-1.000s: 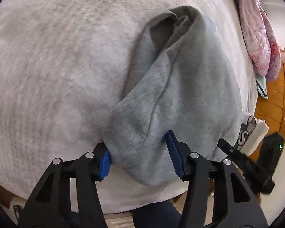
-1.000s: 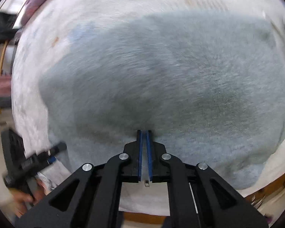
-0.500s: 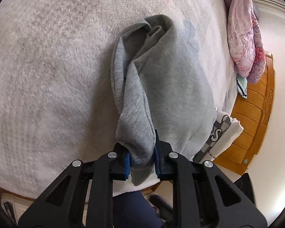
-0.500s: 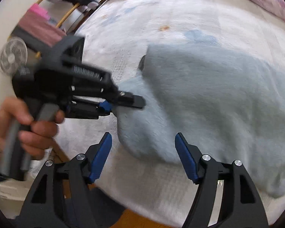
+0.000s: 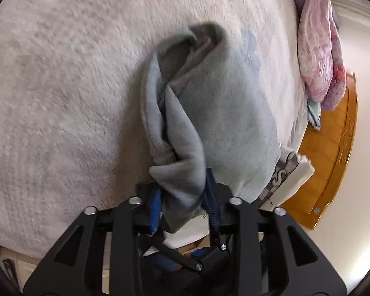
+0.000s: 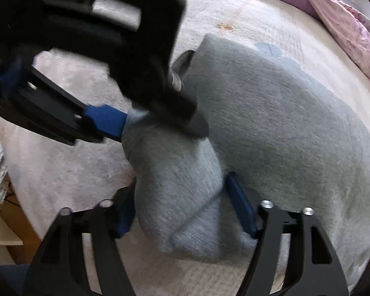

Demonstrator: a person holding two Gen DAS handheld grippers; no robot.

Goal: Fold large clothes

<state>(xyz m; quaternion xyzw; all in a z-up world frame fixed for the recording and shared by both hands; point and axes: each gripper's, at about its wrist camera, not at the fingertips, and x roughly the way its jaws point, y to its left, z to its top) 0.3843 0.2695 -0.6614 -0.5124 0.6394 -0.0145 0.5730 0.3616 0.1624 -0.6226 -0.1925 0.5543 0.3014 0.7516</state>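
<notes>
A grey garment [image 5: 234, 123] lies spread on a bed with a fluffy white blanket [image 5: 61, 98]. My left gripper [image 5: 183, 202] holds the garment's near corner bunched between its blue pads, lifted a little off the blanket; its jaws are opening. From the right wrist the same garment [image 6: 283, 135] fills the right side. There the left gripper [image 6: 157, 123] comes in from the upper left and pinches the bunch. That bunch hangs down between the pads of my right gripper [image 6: 182, 209], whose jaws are closing around it without a clear squeeze.
A pink quilt [image 5: 315, 49] is heaped along the far right edge of the bed, also in the right wrist view [image 6: 345, 17]. A wooden bed frame [image 5: 333, 160] and a folded patterned cloth [image 5: 291, 172] sit at the right edge. The blanket [image 6: 74, 172] lies bare to the left.
My left gripper shut on the garment's corner and lifted it, then loosened a little. My right gripper swung from the garment's middle to that corner, opened wide and now narrows around the bunch.
</notes>
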